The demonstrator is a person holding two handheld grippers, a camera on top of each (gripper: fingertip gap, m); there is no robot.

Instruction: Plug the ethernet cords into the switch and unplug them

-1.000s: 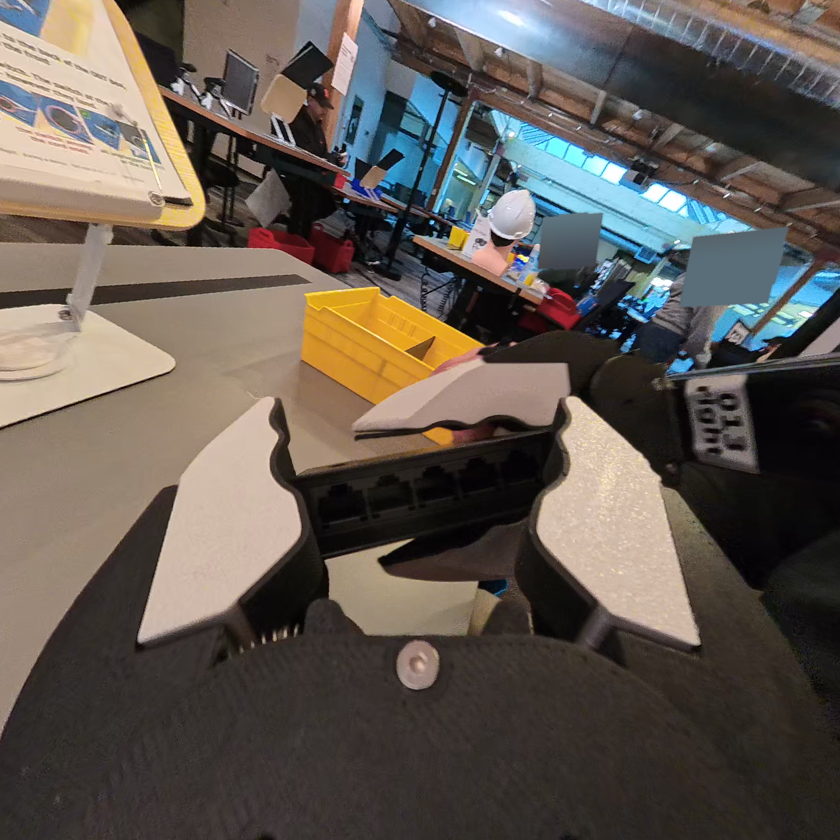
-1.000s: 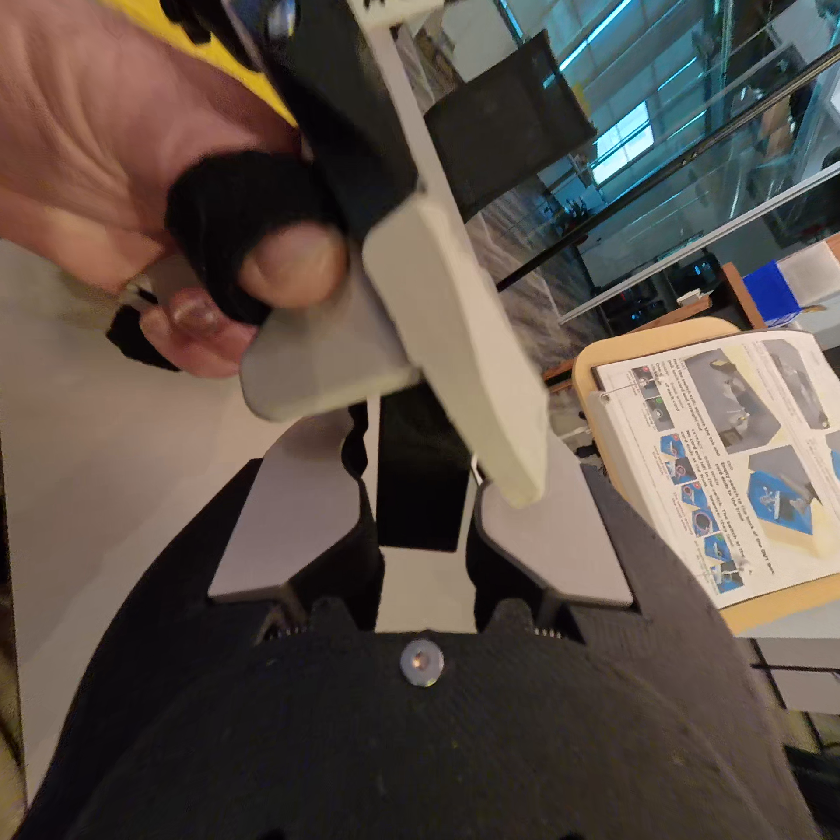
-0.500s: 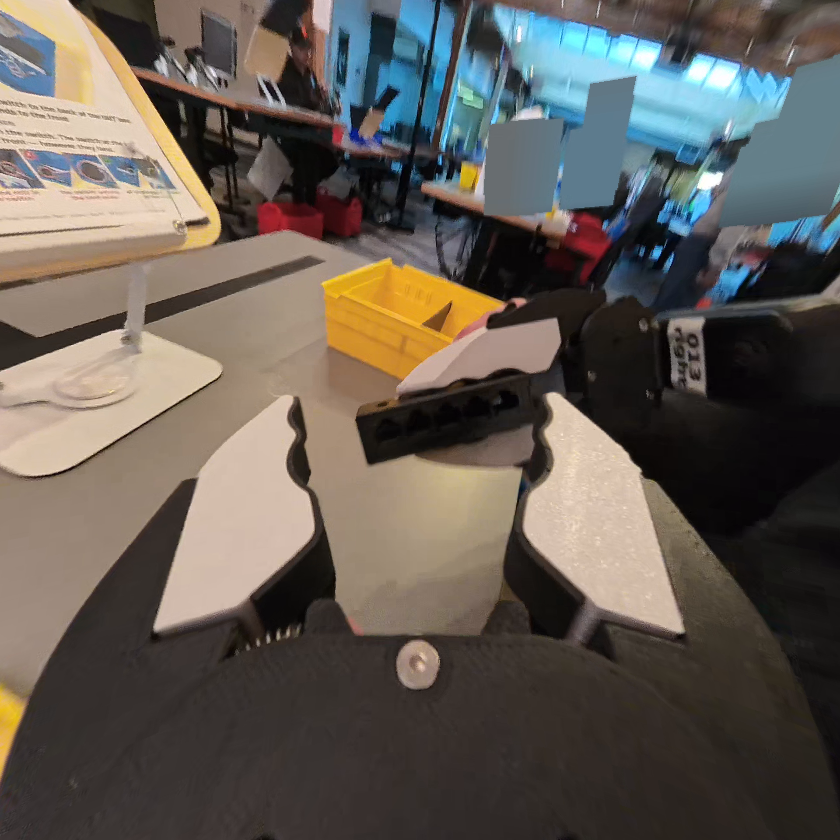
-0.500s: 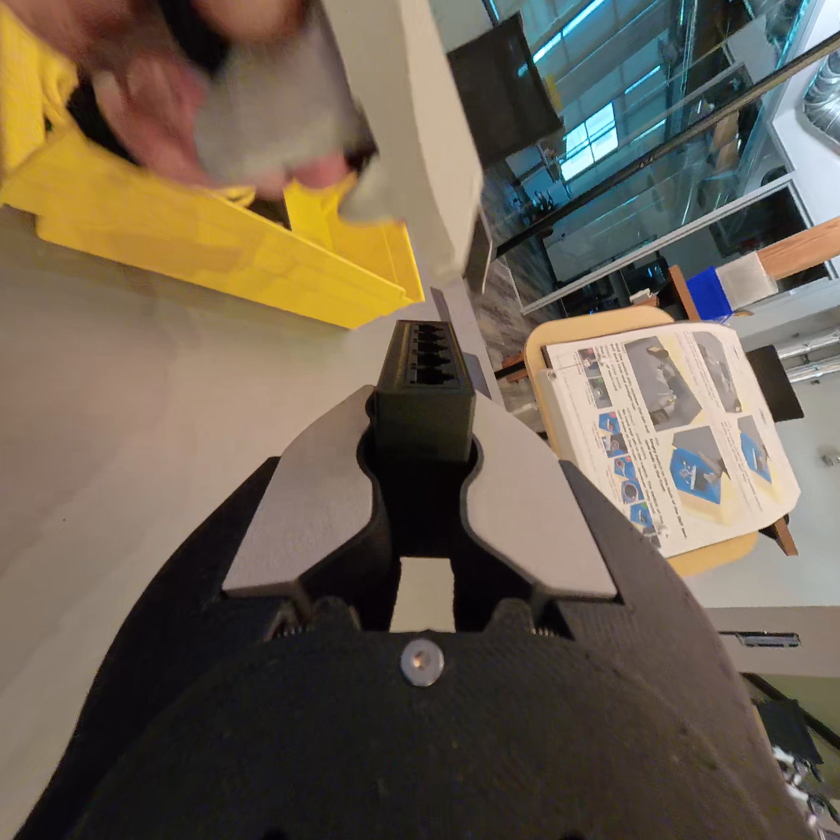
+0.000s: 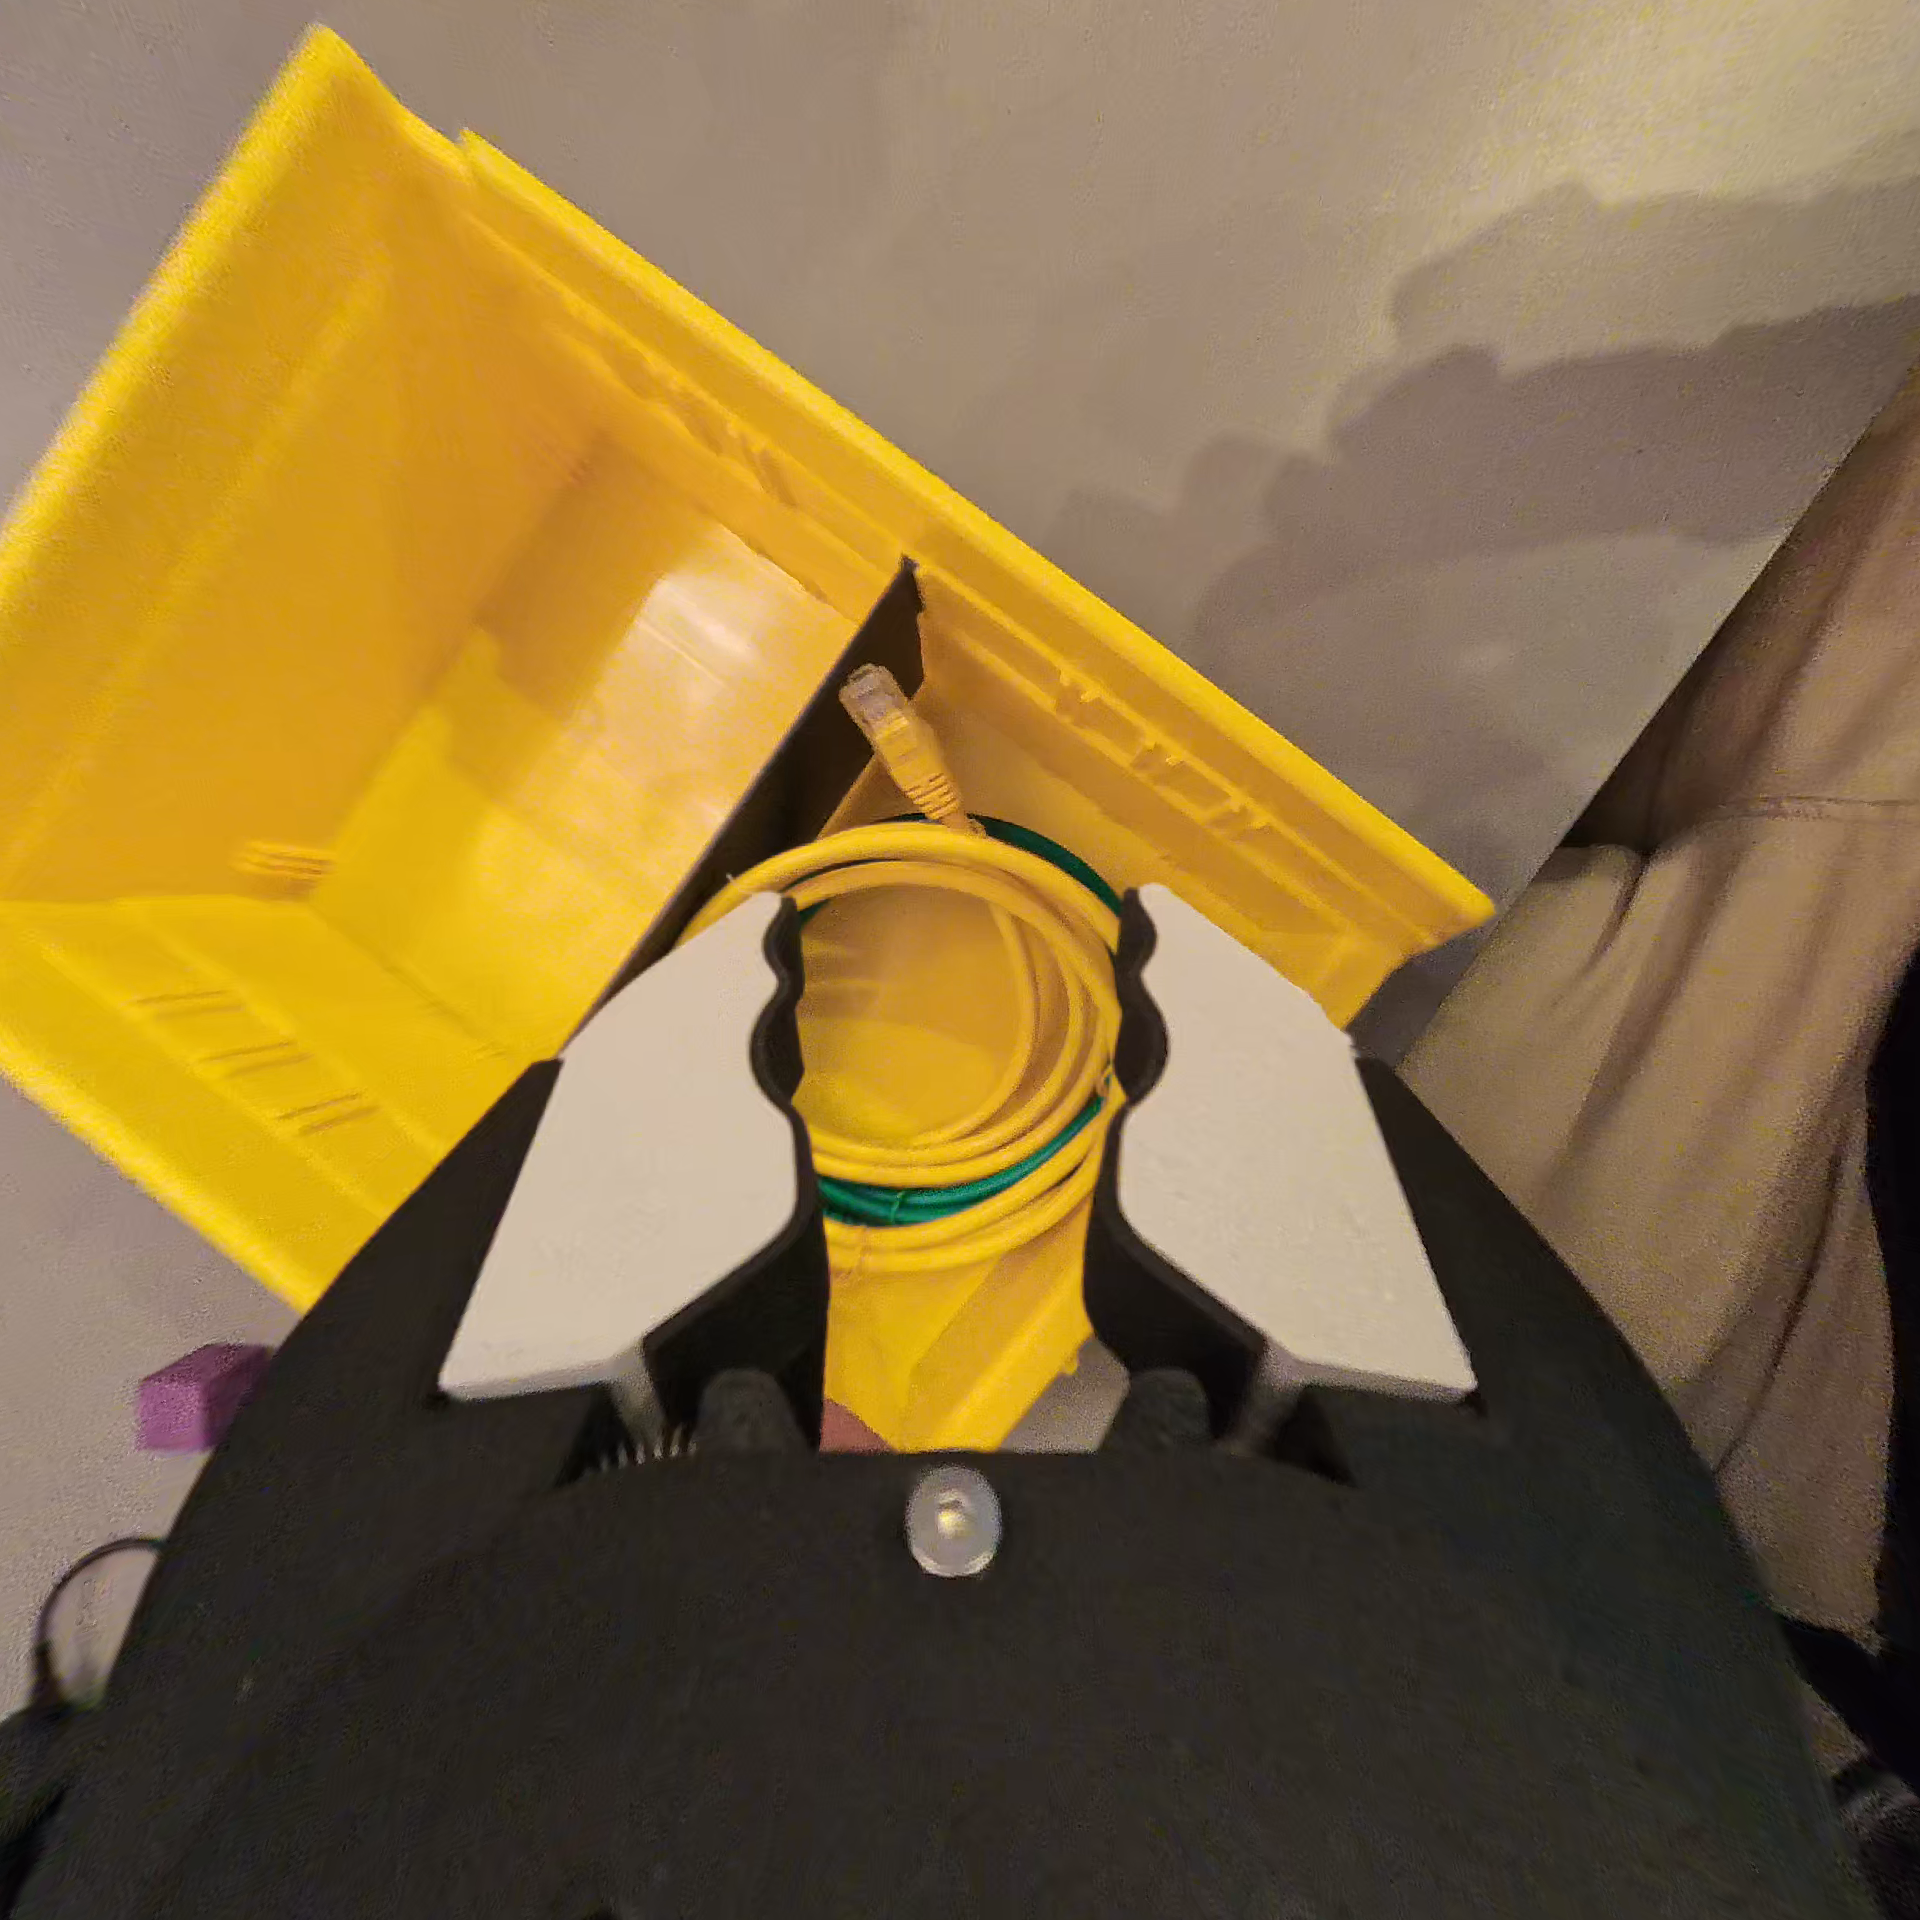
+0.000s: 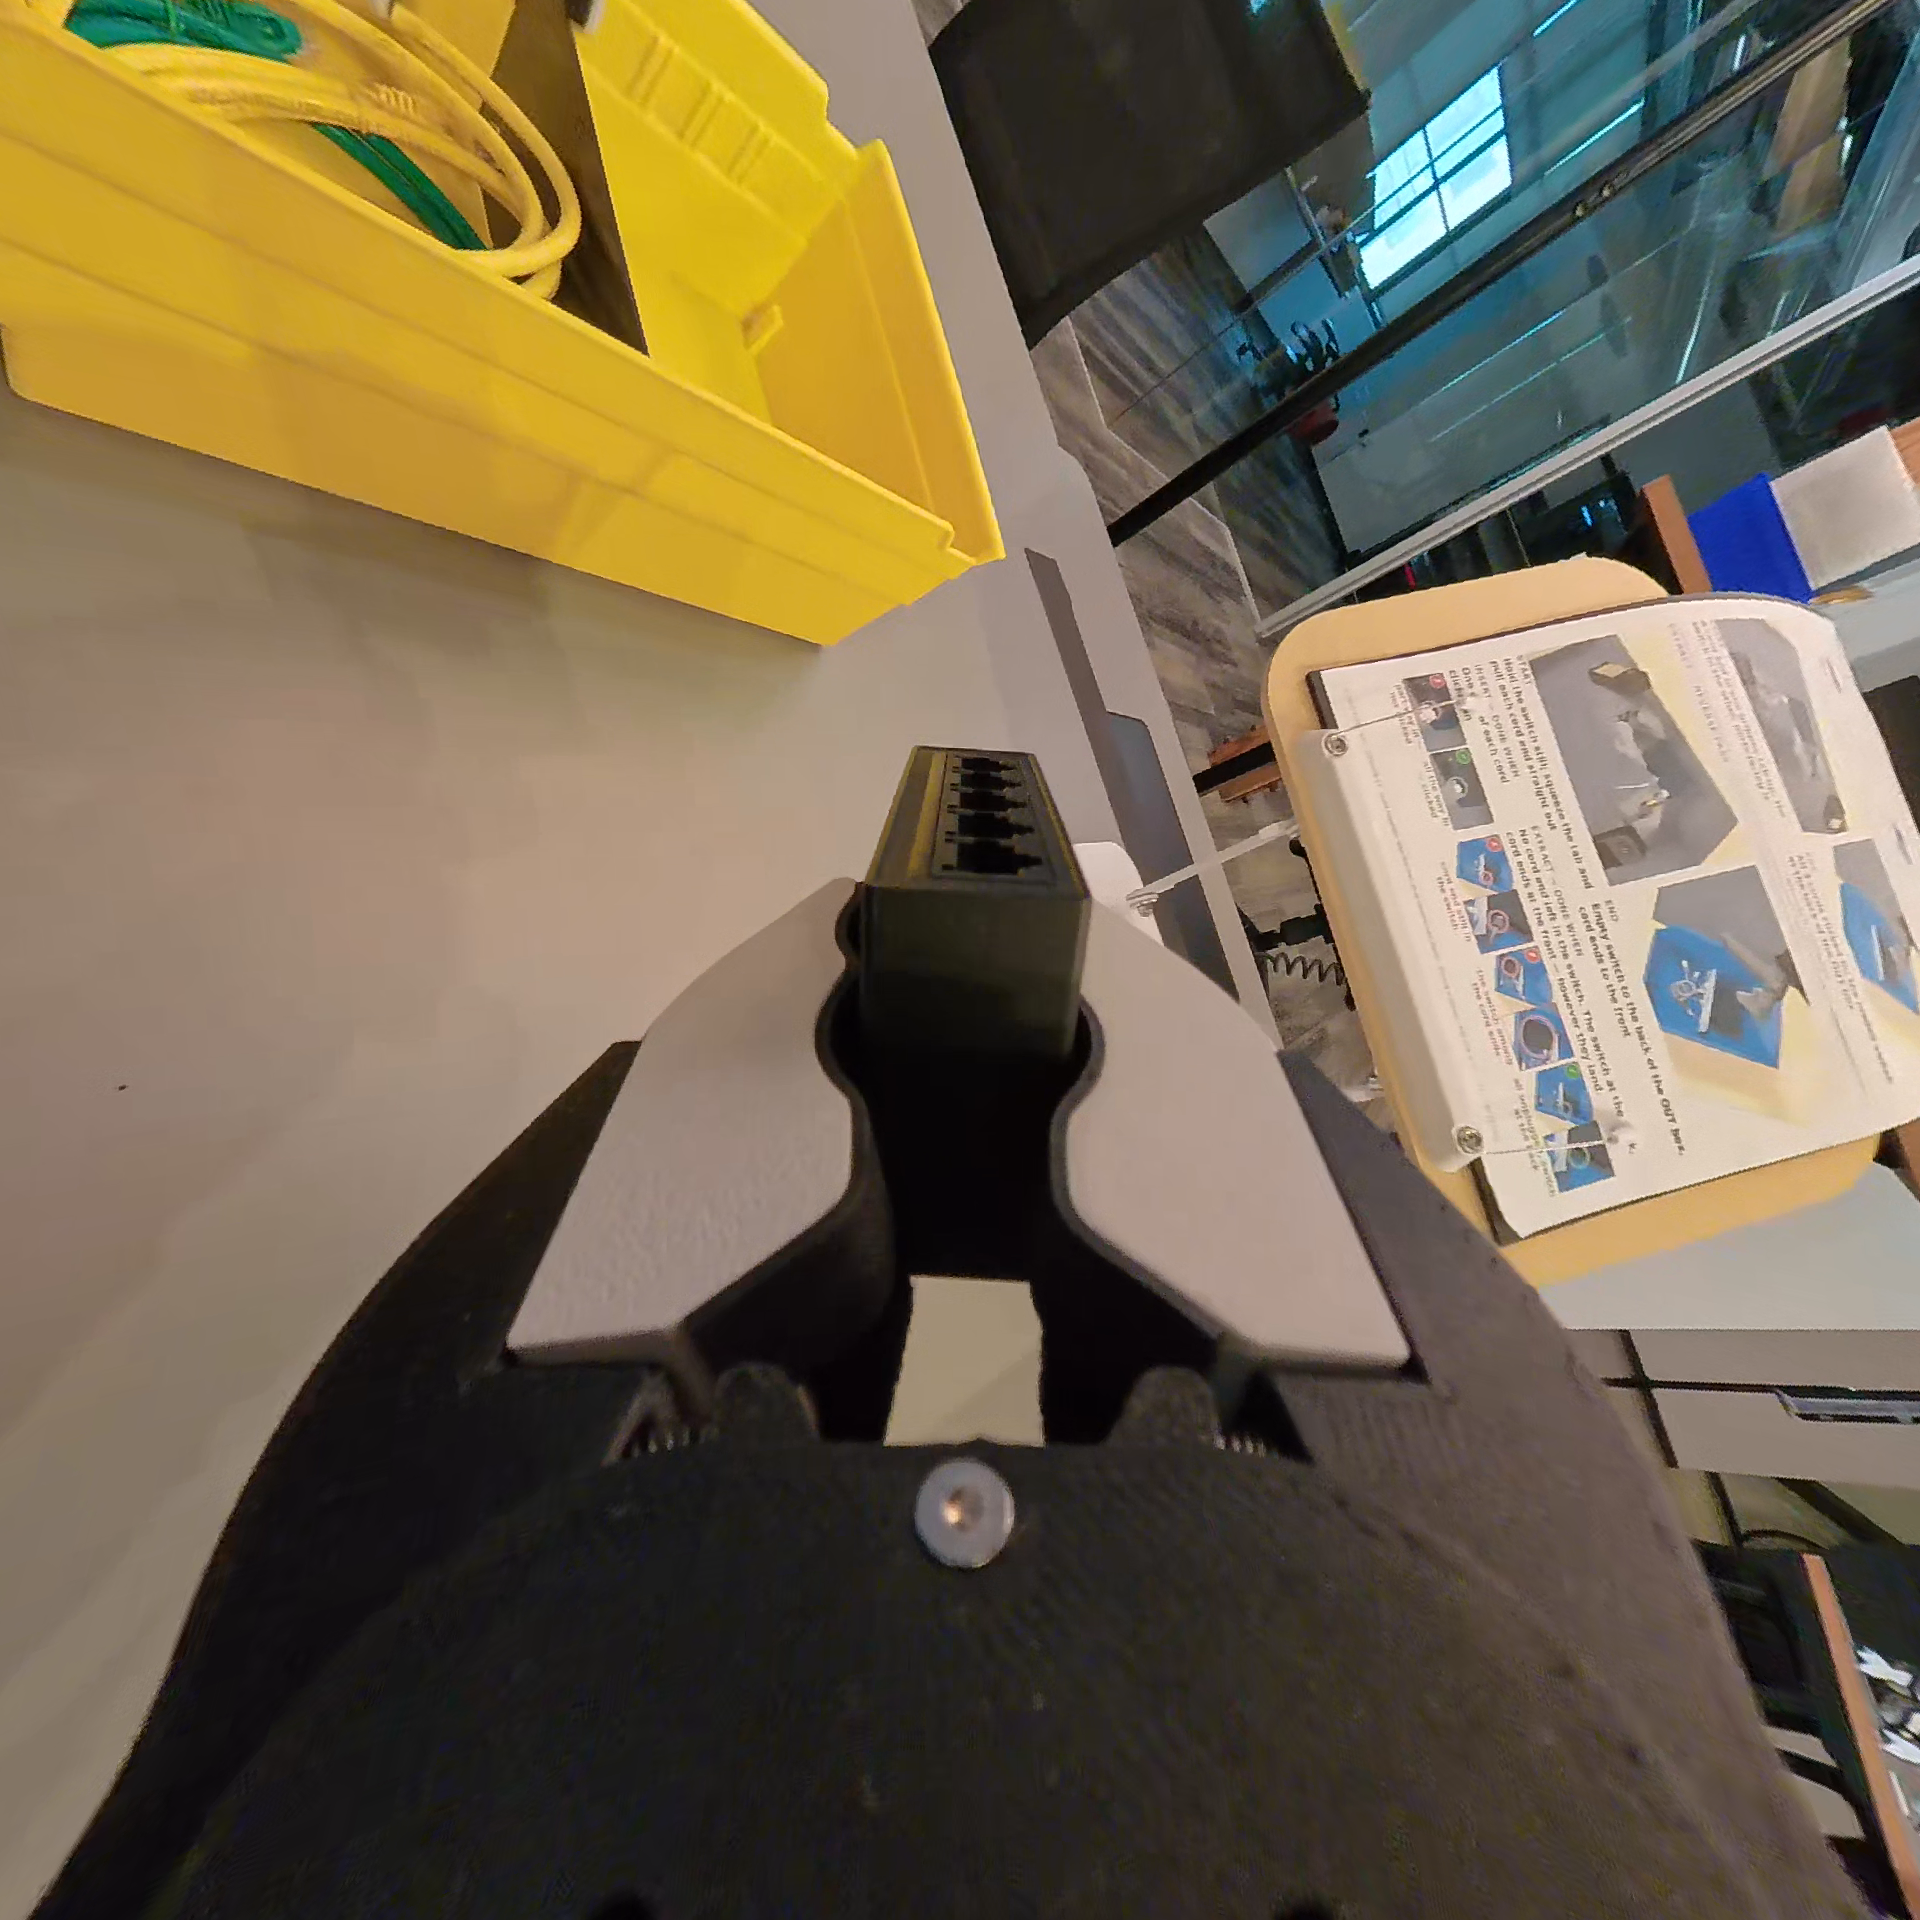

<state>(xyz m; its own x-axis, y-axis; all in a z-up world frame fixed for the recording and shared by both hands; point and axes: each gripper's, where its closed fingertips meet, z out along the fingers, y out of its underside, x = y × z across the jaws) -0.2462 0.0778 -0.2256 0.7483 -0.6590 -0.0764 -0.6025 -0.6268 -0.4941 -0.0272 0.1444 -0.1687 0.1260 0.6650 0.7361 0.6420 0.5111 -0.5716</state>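
Note:
My right gripper [image 6: 971, 914] is shut on the black ethernet switch [image 6: 971, 894] and holds it over the grey table, its row of empty ports facing away from me. My left gripper [image 5: 951, 914] is open and empty, pointing down into the yellow bin [image 5: 343, 644]. A coiled yellow ethernet cord [image 5: 997, 1039] lies in the bin's right compartment between my fingers, its clear plug [image 5: 883, 717] sticking up against the black divider. A green cord [image 5: 935, 1195] is coiled with it. Both cords also show in the right wrist view, the yellow cord [image 6: 499, 177] and the green cord [image 6: 416, 197].
The yellow bin [image 6: 520, 436] sits on the grey table [image 6: 364, 831], its left compartment empty. An instruction sheet on a stand [image 6: 1621, 914] is at the right. A purple block [image 5: 192, 1397] lies left of the bin. Beige cloth [image 5: 1662, 1039] hangs past the table edge. There is about 25 cm between the tips of the two grippers. The purple block [image 5: 192, 1397] is closer to my left gripper, around 30 cm from its tips; the right tips are 55 cm off.
My left gripper let go of the switch, left it to the right gripper, and swung down over the bin's cords. The right gripper keeps hold of the switch.

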